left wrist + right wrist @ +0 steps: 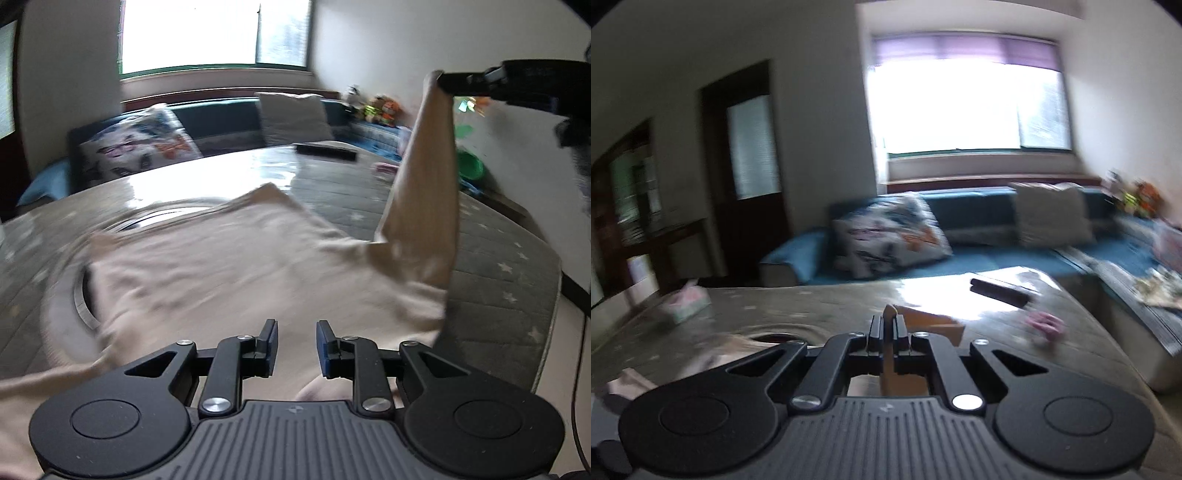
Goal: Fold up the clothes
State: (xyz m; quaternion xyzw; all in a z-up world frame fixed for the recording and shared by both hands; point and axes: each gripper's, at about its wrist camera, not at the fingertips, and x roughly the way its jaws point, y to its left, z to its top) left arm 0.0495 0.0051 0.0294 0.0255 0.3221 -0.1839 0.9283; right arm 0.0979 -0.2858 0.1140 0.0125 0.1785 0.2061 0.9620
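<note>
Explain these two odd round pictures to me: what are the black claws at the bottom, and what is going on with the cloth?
Each picture comes from a wide-angle camera on a hand-held two-finger gripper; a person carries one in each hand, no robot arm. The left wrist view shows the left gripper, fingers apart and holding nothing, above a beige fabric garment spread on a grey star-patterned table. Upper right in that view, the right gripper lifts one sleeve. The right wrist view shows the same pinch close up: its fingers are shut on the beige cloth. A dark flat bar-shaped object, too blurred to name, also lies on the table.
</note>
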